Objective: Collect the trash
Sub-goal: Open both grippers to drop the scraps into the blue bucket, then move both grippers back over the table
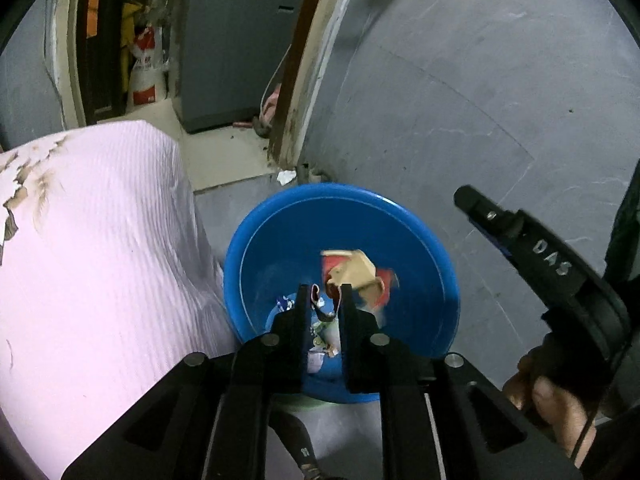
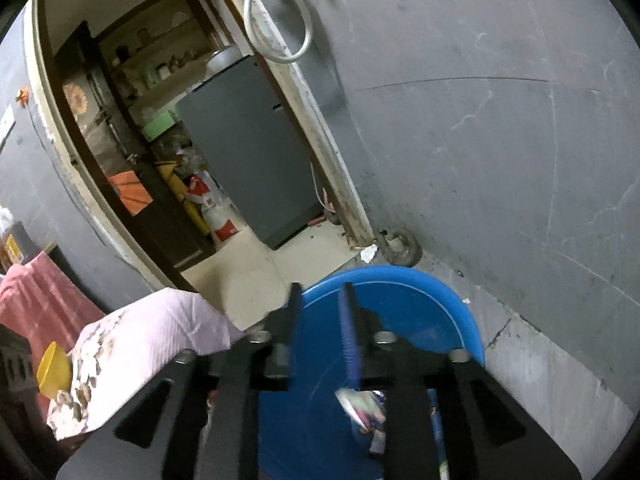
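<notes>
A blue plastic tub [image 1: 420,240] stands on the floor below both grippers and holds several wrappers. My left gripper [image 1: 325,295] hovers over the tub with its jaws slightly apart and nothing gripped. A red and tan wrapper [image 1: 356,276], blurred, is in the air or resting inside the tub just beyond the fingertips. Other scraps [image 1: 320,340] lie on the tub bottom. My right gripper [image 2: 322,294] is over the tub's rim [image 2: 452,300], jaws apart and empty. It also shows at the right in the left wrist view [image 1: 520,236]. A wrapper [image 2: 362,404] lies in the tub under it.
A pink cloth-covered surface [image 1: 92,260] stands close on the left, with a yellow cup [image 2: 54,368] on it. A grey wall [image 1: 460,100] is behind the tub. A doorway leads to a grey appliance [image 2: 248,152] and sacks [image 2: 216,212]. A paper scrap [image 1: 286,177] lies by the door frame.
</notes>
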Demonstrator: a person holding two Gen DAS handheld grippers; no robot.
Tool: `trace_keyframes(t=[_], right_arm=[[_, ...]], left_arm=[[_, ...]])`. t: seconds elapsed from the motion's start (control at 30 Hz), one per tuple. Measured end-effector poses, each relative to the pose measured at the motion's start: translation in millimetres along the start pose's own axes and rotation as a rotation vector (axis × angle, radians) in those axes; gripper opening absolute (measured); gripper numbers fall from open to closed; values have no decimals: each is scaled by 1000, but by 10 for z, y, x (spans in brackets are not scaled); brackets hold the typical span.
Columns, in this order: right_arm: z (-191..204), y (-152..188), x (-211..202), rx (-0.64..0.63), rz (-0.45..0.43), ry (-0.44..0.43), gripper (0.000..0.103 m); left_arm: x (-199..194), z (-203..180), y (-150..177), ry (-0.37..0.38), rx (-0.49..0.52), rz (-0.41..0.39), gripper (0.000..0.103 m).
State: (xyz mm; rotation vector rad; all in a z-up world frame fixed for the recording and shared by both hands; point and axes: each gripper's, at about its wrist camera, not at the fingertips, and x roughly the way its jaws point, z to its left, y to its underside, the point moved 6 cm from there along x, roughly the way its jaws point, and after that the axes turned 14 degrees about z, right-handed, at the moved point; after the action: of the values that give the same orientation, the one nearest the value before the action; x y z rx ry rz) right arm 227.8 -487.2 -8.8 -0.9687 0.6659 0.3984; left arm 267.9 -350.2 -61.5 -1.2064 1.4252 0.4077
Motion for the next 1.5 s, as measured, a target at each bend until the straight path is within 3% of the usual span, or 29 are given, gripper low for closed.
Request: trace_keyframes(t=[0.17, 0.5, 0.53, 0.63, 0.73, 0.83, 0.93, 1.07, 1.17, 1.37, 1.5], right_arm=[[-14, -17, -29, 3, -5, -6, 27], [42, -78, -11, -14, -1, -13, 28], [52, -75, -12, -18, -2, -14, 30], [110, -73, -32, -31, -14, -22, 48], [182, -85, -72, -49, -36, -32, 49], [291, -90, -124, -61, -69, -55, 54], [442, -77, -201, -86, -115, -77, 74], [709, -39, -293, -138, -175, -125, 86], [912, 22, -343, -181, -213, -164, 101], [1392, 192, -518, -302, -322, -271, 103], [1673, 342, -629, -372, -385, -310, 103]], left_arm=[[-58, -1, 72, 7, -21, -11, 27], [-343, 162, 36, -32, -72, -62, 37], [-384, 190, 41, -38, -76, -69, 37], [-514, 287, 50, -65, -88, -92, 38], [-706, 468, 75, -98, -115, -132, 47], [-920, 644, 111, -118, -149, -191, 54], [-1188, 843, 164, -144, -184, -261, 61], [-1549, 1097, 269, -181, -232, -367, 85], [-1827, 1282, 370, -206, -269, -462, 94], [-2309, 1585, 613, -318, -291, -638, 100], [-2492, 1739, 797, -407, -276, -710, 100]])
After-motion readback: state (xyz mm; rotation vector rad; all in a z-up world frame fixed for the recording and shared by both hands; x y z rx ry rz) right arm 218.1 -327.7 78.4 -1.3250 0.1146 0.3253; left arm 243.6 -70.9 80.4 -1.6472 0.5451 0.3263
